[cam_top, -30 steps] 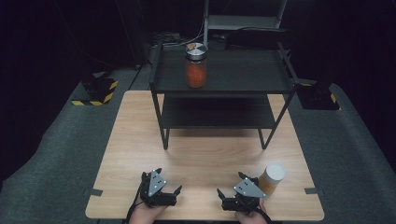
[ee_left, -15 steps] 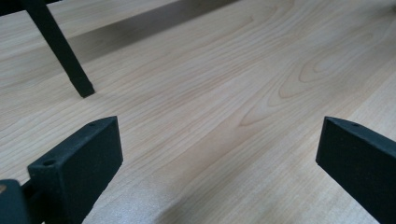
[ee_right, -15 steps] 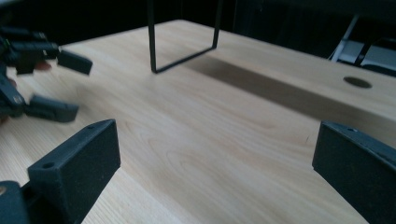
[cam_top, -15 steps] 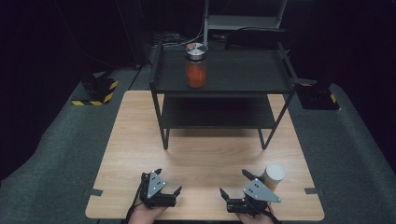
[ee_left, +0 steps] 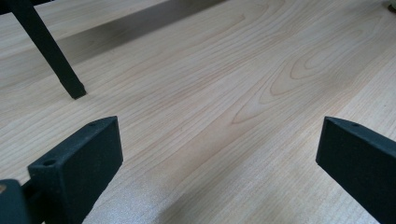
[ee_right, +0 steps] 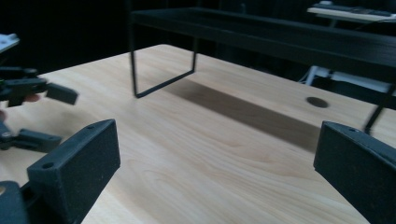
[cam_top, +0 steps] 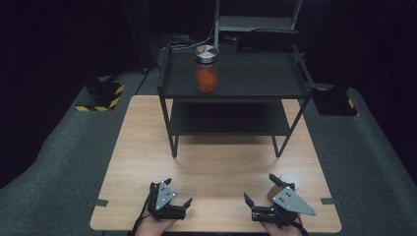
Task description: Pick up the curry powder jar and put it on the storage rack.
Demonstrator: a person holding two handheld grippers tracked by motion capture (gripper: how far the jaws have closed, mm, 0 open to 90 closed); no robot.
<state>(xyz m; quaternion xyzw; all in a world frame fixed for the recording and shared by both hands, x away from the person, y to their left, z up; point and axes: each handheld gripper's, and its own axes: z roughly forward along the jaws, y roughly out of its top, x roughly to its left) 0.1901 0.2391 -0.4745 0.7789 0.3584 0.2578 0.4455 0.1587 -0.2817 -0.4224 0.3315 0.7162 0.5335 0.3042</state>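
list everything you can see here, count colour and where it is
light wooden table: one, pale wood, centre of the high view
black metal two-tier shelf rack: one, black, standing on the table's far half
glass jar of orange contents with a silver lid: one, on the rack's top tier, left part
white-lidded jar with brownish contents: one, near right of the table, partly behind the right tongs
yellow-and-black striped block: one, on the floor, far left
left tongs: black, open, near left edge
right tongs: black, open, near right edge
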